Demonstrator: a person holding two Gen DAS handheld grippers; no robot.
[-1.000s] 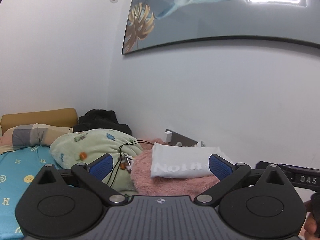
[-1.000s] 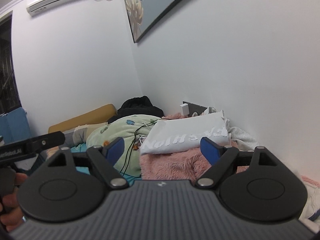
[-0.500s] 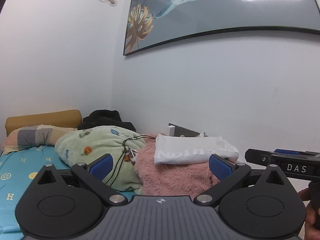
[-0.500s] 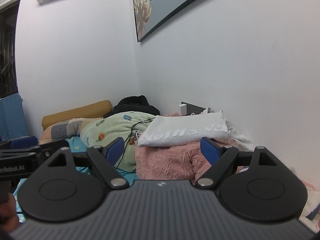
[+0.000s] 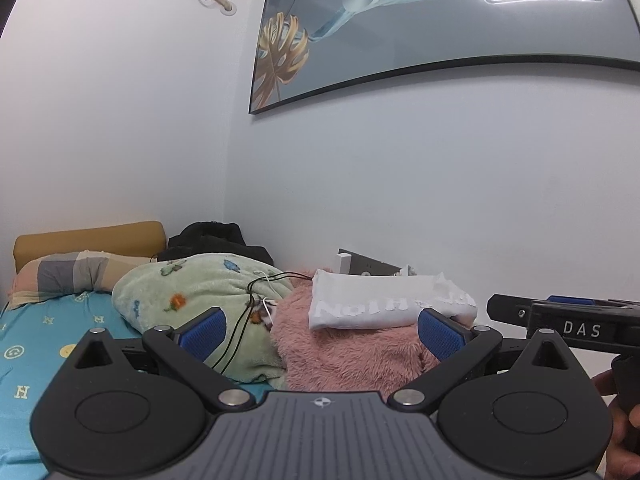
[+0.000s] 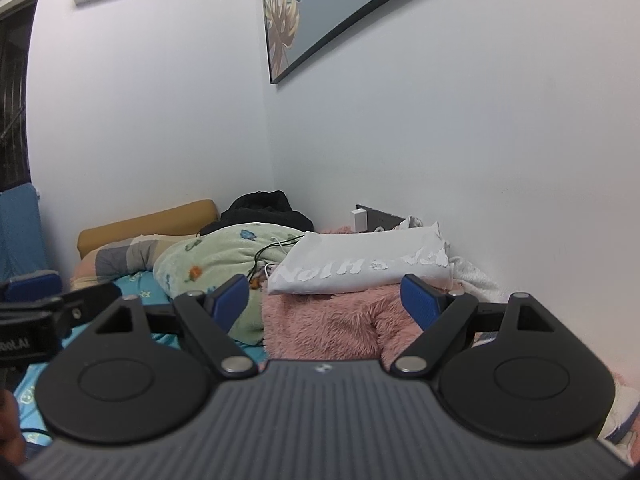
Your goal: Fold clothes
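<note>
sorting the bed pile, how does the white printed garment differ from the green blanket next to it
The white printed garment is folded into a flat, neat rectangle; the green blanket is bunched in a rounded heap. The garment is smooth and plain white with pale lettering; the blanket looks fleecy, with small coloured motifs. The garment rests on top of the pink fuzzy blanket; the green blanket lies beside it on the blue sheet, with black cables draped over it. Both are soft fabric on the bed.

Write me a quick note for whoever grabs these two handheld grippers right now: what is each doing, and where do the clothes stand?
Left gripper: jaws open, empty.
Right gripper: jaws open, empty.
White printed garment: lies folded on the pink fluffy blanket, by the wall, ahead of both grippers, untouched.
Done: that garment looks folded.
Left: hard to tell; the black clothing heaped in the corner may be next.
</note>
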